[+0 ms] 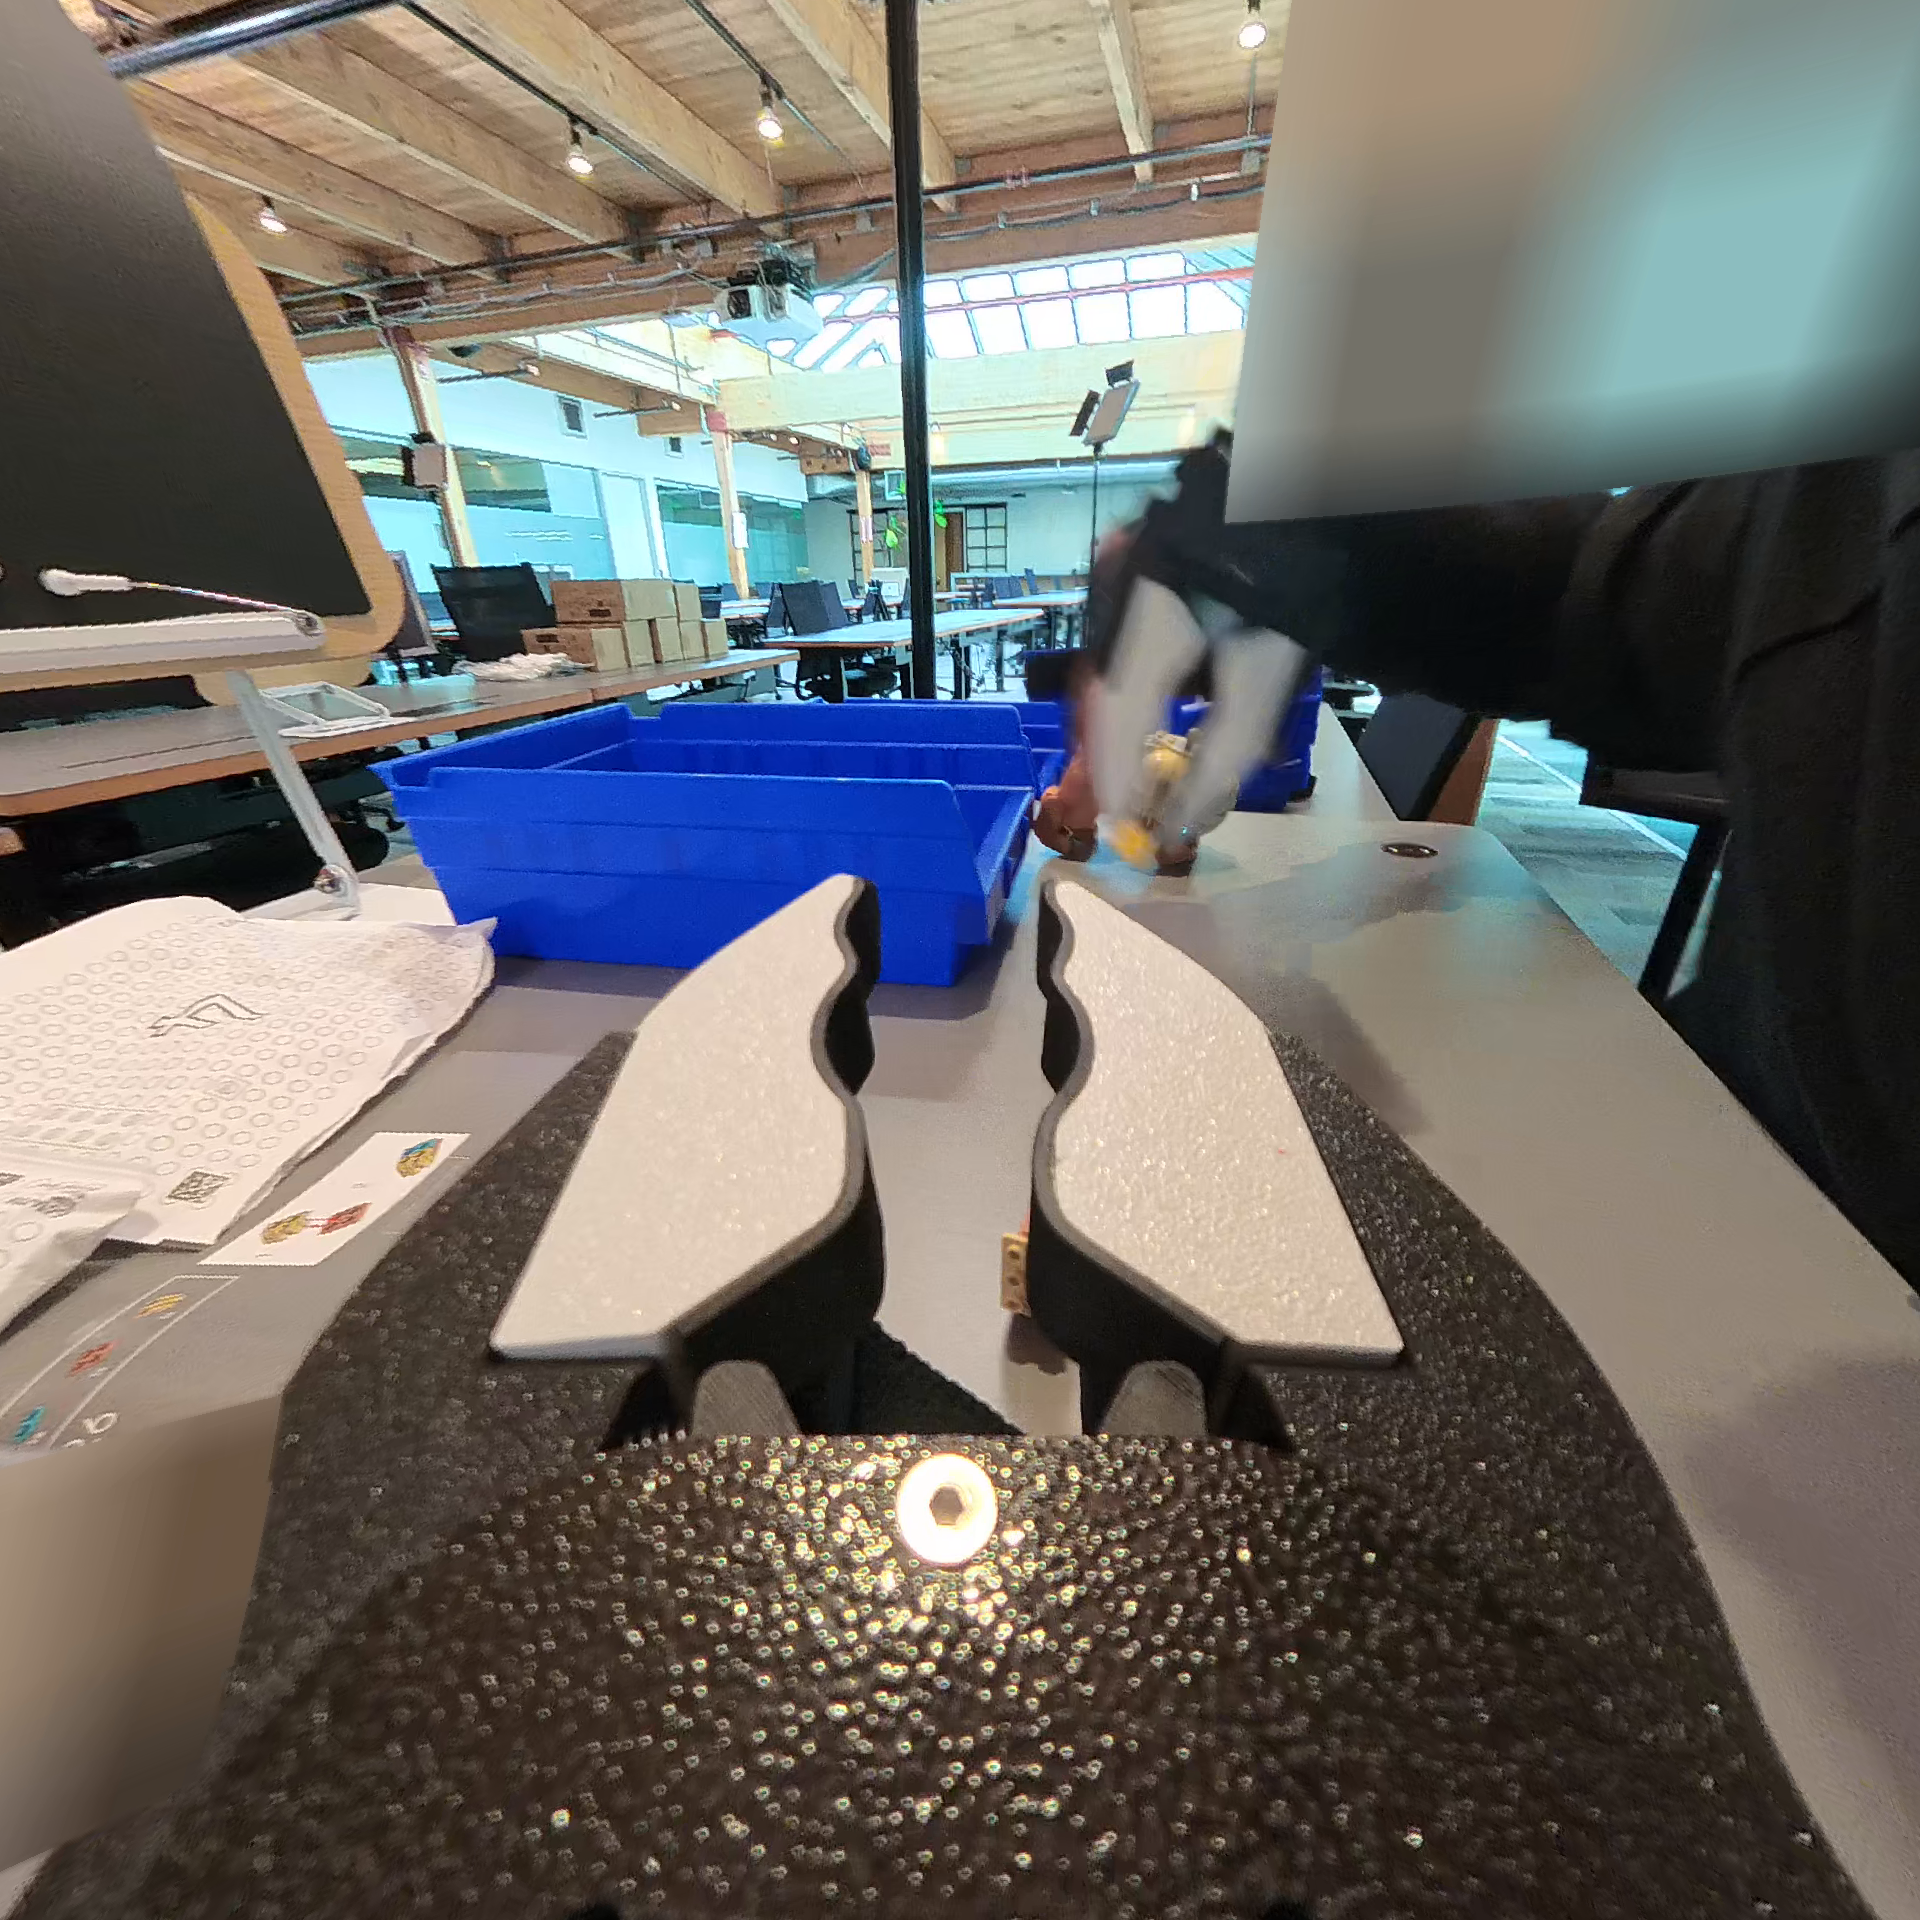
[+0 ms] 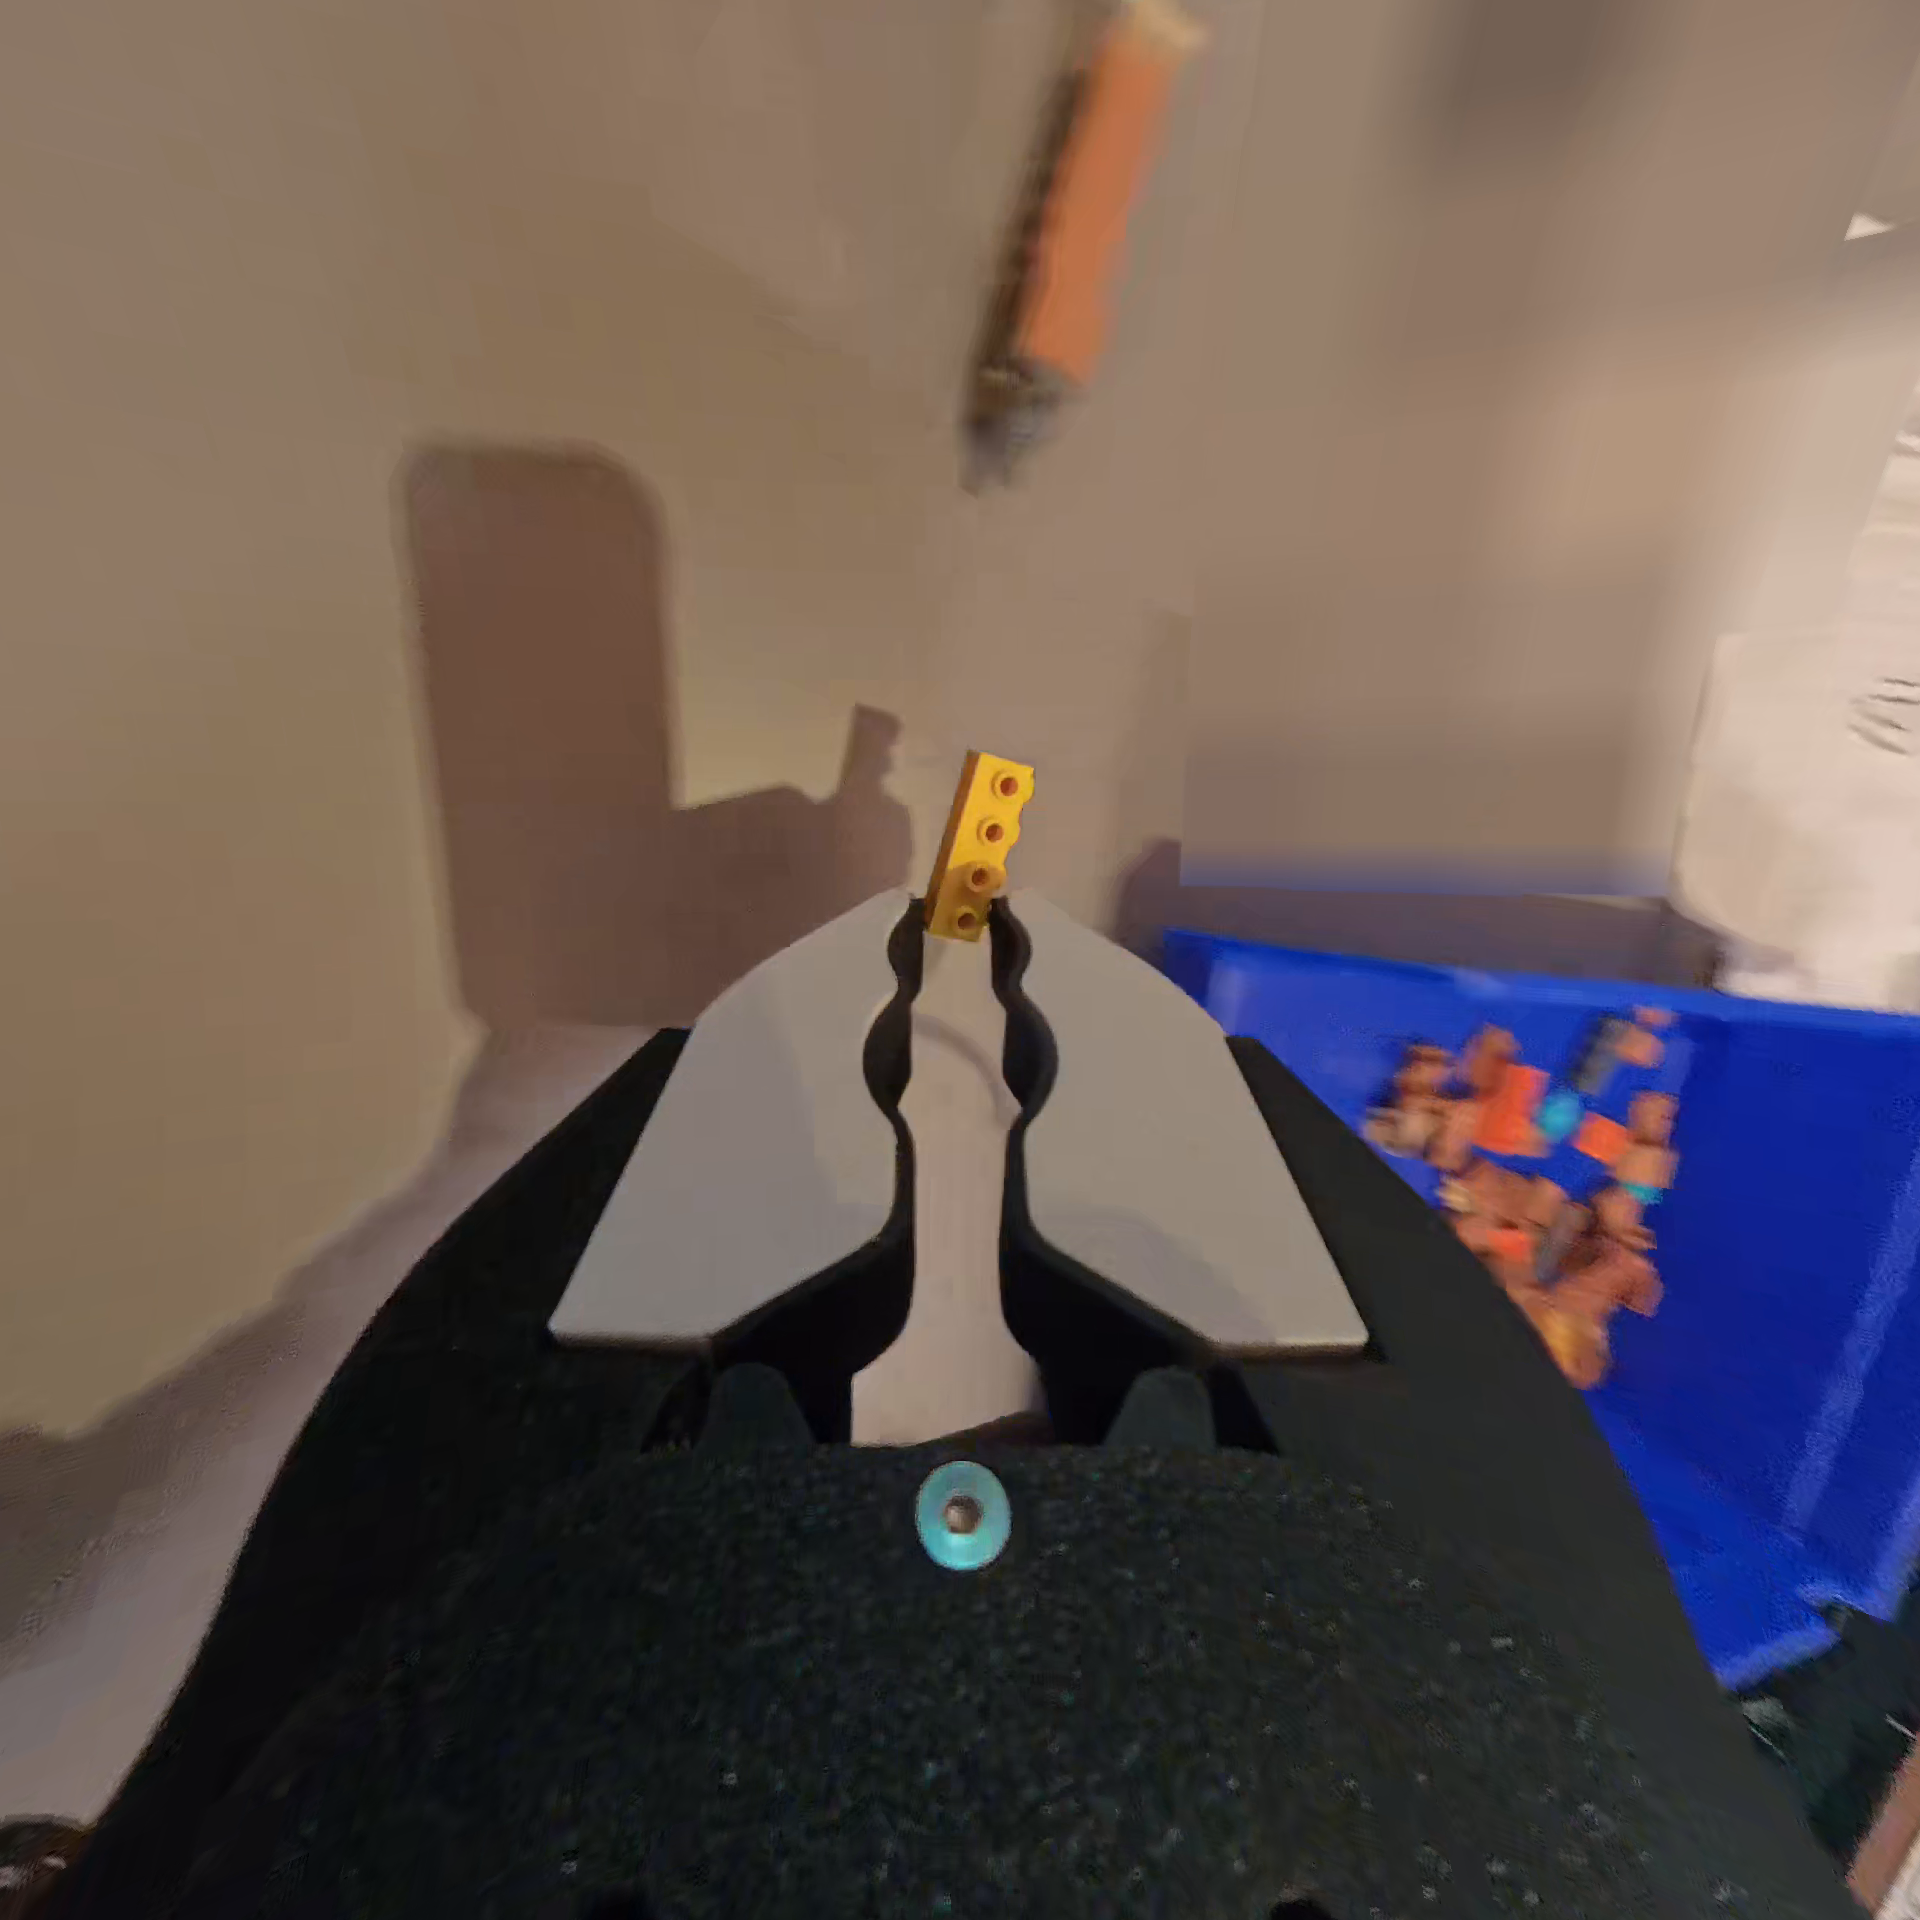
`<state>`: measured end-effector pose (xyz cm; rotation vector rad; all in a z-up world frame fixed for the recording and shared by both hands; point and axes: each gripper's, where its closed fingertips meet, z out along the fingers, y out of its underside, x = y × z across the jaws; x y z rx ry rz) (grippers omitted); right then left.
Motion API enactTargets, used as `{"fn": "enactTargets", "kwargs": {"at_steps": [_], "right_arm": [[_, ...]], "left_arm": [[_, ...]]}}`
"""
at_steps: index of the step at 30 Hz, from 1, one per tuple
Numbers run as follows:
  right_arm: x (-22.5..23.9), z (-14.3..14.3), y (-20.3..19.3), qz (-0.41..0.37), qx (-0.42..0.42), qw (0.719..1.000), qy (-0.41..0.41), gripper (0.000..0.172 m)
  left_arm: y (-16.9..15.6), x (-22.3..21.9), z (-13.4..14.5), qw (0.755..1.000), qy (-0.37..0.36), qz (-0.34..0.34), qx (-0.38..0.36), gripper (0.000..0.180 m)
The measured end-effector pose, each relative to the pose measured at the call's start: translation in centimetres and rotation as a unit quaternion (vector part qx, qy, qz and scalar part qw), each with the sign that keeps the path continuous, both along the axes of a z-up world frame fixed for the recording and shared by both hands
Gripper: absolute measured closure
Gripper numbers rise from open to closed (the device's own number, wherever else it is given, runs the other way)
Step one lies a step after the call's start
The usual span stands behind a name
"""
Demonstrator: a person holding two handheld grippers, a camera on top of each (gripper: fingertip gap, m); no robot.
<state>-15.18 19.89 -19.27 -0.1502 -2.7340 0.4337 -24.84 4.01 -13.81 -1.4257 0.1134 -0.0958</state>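
In the right wrist view my right gripper is shut on one end of a yellow four-stud plate, which sticks out past the fingertips over the grey table. In the left wrist view this gripper shows blurred, tips down at the table beside the blue bins, with the yellow piece at its tips. My left gripper is open above the table, with nothing between its tips. A small tan brick sits against the inner side of its right finger near the base; the other finger is clear of it.
Empty blue bins stand ahead of the left gripper. A blue bin with several orange and brown bricks is at the right. A blurred orange piece lies farther off. Printed sheets lie at the left. A dark sleeve reaches in from the right. The tips of one gripper are about 20 cm away from the tips of the other.
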Motion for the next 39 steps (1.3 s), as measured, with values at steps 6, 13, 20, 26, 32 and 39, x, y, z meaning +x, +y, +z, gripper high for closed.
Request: {"fn": "enactTargets", "kwargs": {"at_steps": [6, 13, 20, 26, 32, 39], "right_arm": [[4.5, -6.0, -2.5, -0.016, -0.009, 0.997, -0.073, 0.160], [4.2, -6.0, -2.3, -0.032, -0.018, 0.997, -0.071, 0.146], [-3.1, 2.9, 6.3, -0.050, 0.070, 0.994, 0.062, 0.144], [-14.0, 5.7, 17.0, -0.059, 0.203, 0.973, 0.090, 0.146], [-21.5, 0.7, 20.8, -0.050, 0.250, 0.967, -0.010, 0.146], [-24.4, -4.0, 22.4, -0.066, 0.277, 0.954, -0.099, 0.155]], "left_arm": [[0.3, 1.2, -0.3, 1.000, 0.015, -0.011, -0.009, 0.152], [0.4, 1.6, -0.5, 0.999, 0.032, -0.009, -0.020, 0.153], [0.3, 1.3, -0.6, 0.999, 0.028, -0.009, -0.021, 0.153], [0.3, 1.3, -0.7, 0.999, 0.036, -0.006, -0.023, 0.153], [0.1, 0.7, -0.5, 0.999, 0.027, 0.000, -0.019, 0.153], [-0.1, 0.3, -0.3, 1.000, 0.009, -0.002, -0.011, 0.153]]}}
